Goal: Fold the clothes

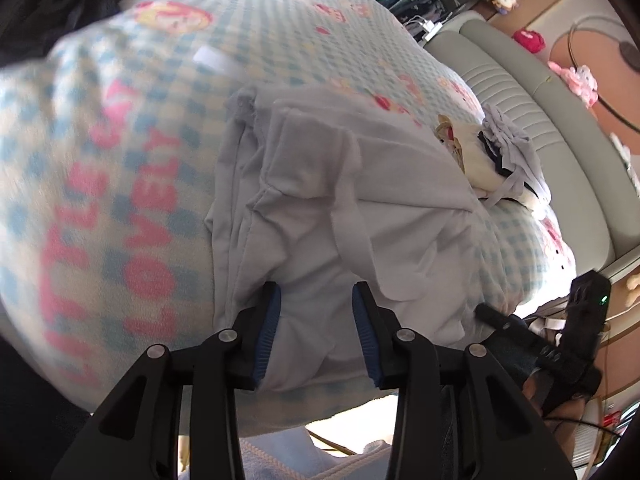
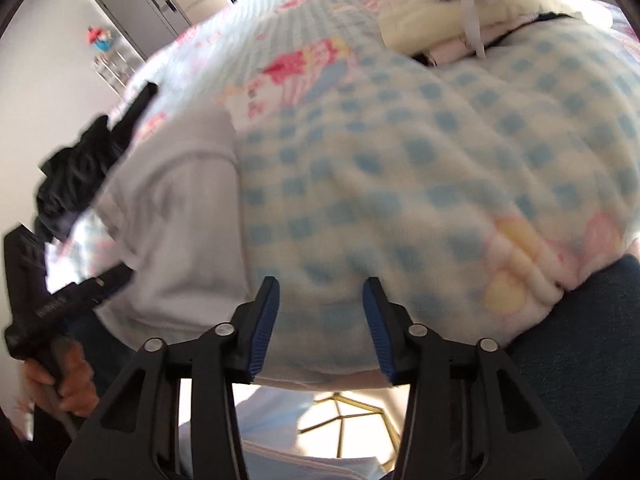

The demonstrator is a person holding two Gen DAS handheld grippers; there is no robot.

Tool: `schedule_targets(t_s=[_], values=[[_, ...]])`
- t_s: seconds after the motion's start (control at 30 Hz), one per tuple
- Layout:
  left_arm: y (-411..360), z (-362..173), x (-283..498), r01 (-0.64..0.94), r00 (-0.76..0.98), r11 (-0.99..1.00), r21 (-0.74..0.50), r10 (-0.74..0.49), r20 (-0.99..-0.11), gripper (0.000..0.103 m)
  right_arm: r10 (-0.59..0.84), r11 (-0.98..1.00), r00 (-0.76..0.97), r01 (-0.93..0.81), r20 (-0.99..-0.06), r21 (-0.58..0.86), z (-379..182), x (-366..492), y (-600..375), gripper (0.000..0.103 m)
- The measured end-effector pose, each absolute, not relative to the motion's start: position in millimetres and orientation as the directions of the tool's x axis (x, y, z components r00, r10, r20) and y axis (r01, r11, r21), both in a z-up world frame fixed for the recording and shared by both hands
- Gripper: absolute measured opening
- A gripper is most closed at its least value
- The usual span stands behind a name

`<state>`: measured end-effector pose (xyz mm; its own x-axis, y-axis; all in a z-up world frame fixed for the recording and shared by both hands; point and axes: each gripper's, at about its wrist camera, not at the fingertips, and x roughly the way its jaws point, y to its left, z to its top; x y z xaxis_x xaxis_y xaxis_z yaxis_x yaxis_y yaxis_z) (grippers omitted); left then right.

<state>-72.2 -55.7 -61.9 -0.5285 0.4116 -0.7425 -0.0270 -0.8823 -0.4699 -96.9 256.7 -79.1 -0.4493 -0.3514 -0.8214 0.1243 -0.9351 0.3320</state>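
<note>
Blurred checked blanket [image 2: 400, 168], garment [image 1: 320, 208] edge cut off

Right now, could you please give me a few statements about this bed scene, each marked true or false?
1. A pale grey garment lies on the blue-checked blanket. True.
2. The left gripper has its pads clamped on a black sock. False: its jaws stand apart over the pale garment, with no sock between them.
3. A small stack of folded clothes sits beyond the pale garment. True.
4. The right gripper holds the pale garment. False: its jaws are apart and empty over the blanket, with the garment off to the side.
5. A dark garment lies in a heap on the blanket. True.
</note>
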Motion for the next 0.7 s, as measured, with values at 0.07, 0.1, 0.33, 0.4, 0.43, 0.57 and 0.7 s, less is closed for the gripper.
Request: schedule_targets(t_s=[0.07,0.1,0.33,0.4,0.43,0.57,0.7], values=[[-47.7,-35.2,-75.6,-0.096,-0.583,-0.905,-0.415,0.389,-0.714,0.049,-0.343,-0.939,-0.484,0.175,-0.805,0.295,-62.9,-101.8,250.3,0.049],[-43.4,-23.1,-79.2,-0.126,-0.605,-0.911,-0.392,0.384,-0.697,0.052,-0.350,-0.937,-0.496,0.200,-0.795,0.287,-56.4,-104.9,246.3,0.051],[-41.8,-25.8,-133.8,-0.100,-0.600,-0.933,-0.345,0.333,-0.727,0.054,-0.460,-0.883,-0.454,0.320,-0.763,0.343,-49.0,-148.2,196.4,0.054],[-46.0,-44.1,-147.8,-0.052,-0.570,-0.943,-0.327,0.297,-0.766,0.049,-0.448,-0.888,-0.422,0.312,-0.788,0.337,-64.0,-162.2,183.3,0.054],[-50.8,-49.6,-152.7,-0.034,-0.565,-0.940,-0.340,0.299,-0.769,0.044,-0.437,-0.893,-0.411,0.304,-0.800,0.332,-72.2,-166.8,182.0,0.054],[-70.2,-56.5,-166.3,0.048,-0.567,-0.944,-0.328,0.244,-0.787,0.054,-0.439,-0.896,-0.416,0.264,-0.796,0.356,-82.9,-167.3,198.4,0.063],[-91.7,-40.8,-157.4,0.080,-0.605,-0.927,-0.365,0.246,-0.757,0.052,-0.434,-0.901,-0.441,0.224,-0.786,0.372,-78.0,-158.9,216.6,0.063]])
